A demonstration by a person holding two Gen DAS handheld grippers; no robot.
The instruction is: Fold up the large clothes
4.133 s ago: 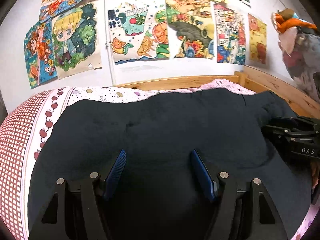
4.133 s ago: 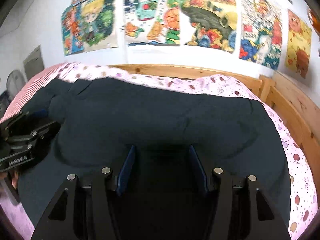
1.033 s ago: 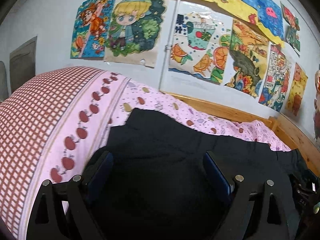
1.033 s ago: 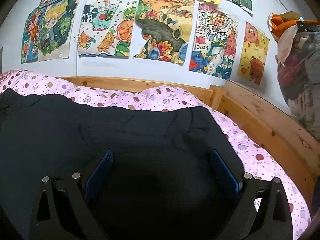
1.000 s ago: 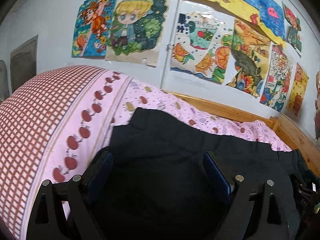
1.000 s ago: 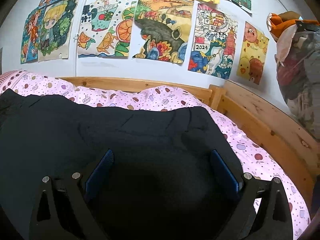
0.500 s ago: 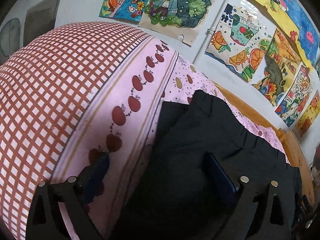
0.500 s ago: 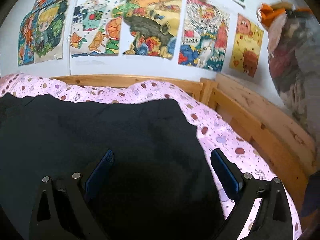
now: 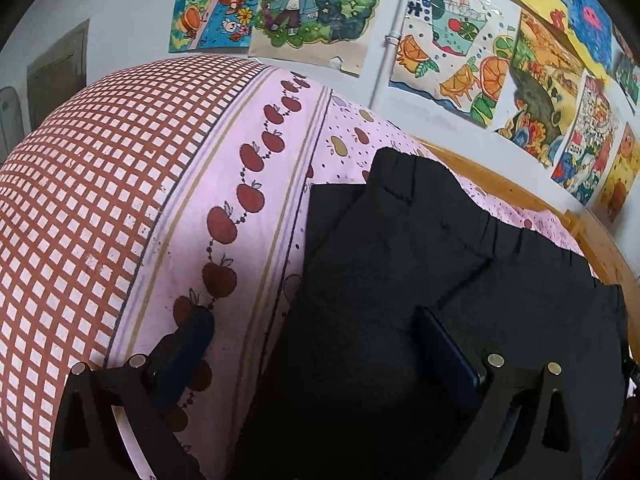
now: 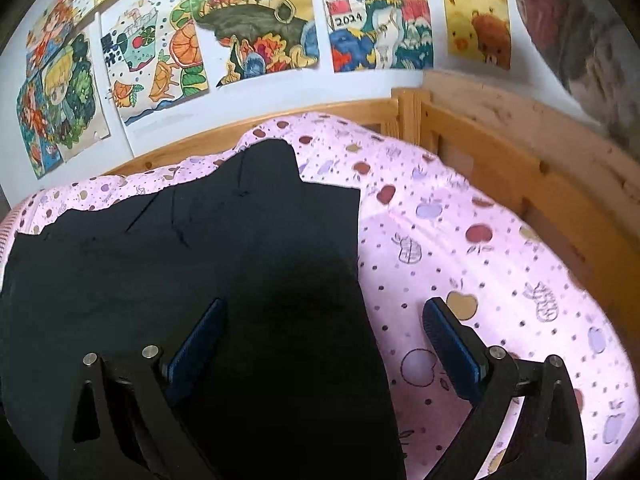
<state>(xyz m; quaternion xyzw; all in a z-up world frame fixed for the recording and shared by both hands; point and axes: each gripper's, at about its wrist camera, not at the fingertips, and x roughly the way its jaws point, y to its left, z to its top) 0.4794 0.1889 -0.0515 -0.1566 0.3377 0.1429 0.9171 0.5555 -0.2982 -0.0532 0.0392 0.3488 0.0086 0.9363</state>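
Dark garment (image 9: 400, 280) lies flat on pink apple-print sheet (image 9: 256, 184), spread across the bed. Long axis runs side to side, parallel to the wall with the drawings (image 9: 452, 44). Looks like trousers: gathered band along the far edge in the left view, a seam line running diagonally below it. Cannot tell which end is waist and which is hem.

Left end of the garment: squared corner on the sheet, just beside the row of red apples and near the red-checked cover (image 9: 80, 200). A lower layer sticks out slightly past the upper one at that corner.

Right end (image 10: 240, 260): straight edge running toward the camera, with a narrow tab projecting toward the wooden bed rail (image 10: 500, 152). Sheet (image 10: 480, 248) lies bare between this edge and the rail.

Left gripper (image 9: 316, 344): jaws spread wide, holding nothing. It straddles the garment's left edge, one finger over the apple border, the other over dark cloth.

Right gripper (image 10: 324, 336): jaws spread wide, also holding nothing. It straddles the right edge, one finger over cloth, the other over sheet. Whether fingers touch the fabric: cannot tell.

Surroundings: wooden frame along the wall behind the garment; blurred bundle of clothing at the upper right of the right view.
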